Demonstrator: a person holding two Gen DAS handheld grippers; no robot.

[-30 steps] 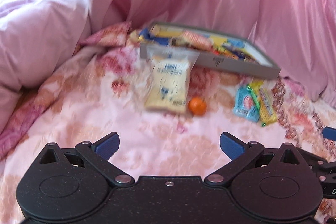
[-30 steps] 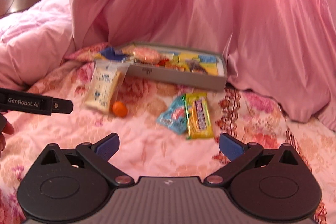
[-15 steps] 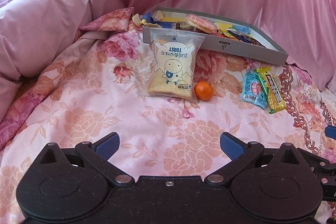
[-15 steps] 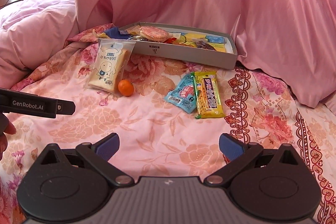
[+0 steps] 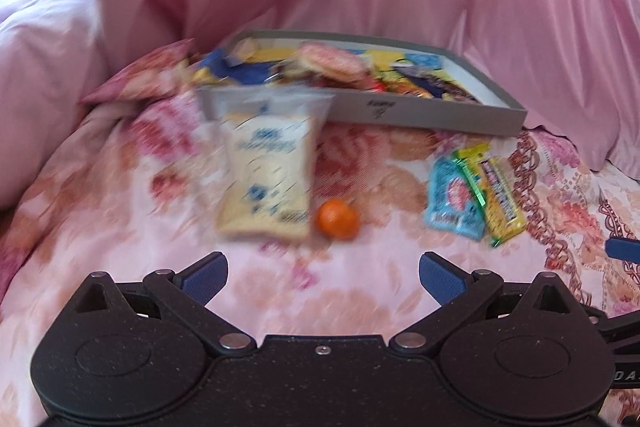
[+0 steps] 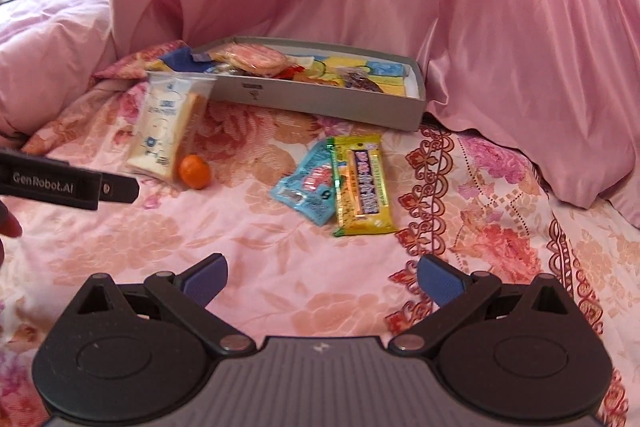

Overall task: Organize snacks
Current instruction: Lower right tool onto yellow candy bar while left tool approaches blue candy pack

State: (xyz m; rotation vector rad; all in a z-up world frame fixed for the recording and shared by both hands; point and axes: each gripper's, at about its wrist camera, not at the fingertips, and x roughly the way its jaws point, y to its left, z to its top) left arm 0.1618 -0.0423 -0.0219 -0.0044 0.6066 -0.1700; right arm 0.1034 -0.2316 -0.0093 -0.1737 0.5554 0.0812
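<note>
A grey tray (image 5: 420,115) (image 6: 328,103) holding several snacks sits at the back of the floral bedspread. In front of it lie a toast packet (image 5: 268,179) (image 6: 166,131), a small orange (image 5: 337,219) (image 6: 195,171), a blue packet (image 5: 454,203) (image 6: 310,187) and a yellow bar (image 5: 496,199) (image 6: 362,183). My left gripper (image 5: 323,277) is open and empty, just short of the orange and toast packet; its body shows at the left edge of the right wrist view (image 6: 68,183). My right gripper (image 6: 322,279) is open and empty, short of the blue packet and yellow bar.
A pink satin sheet (image 6: 440,7) is draped behind and right of the tray. A puffy pink duvet (image 5: 40,75) rises on the left. A floral pillow corner (image 6: 140,65) lies left of the tray.
Both grippers have moved forward towards the snacks, which now look larger and closer. The left view is blurred by motion. Both grippers stay open.
</note>
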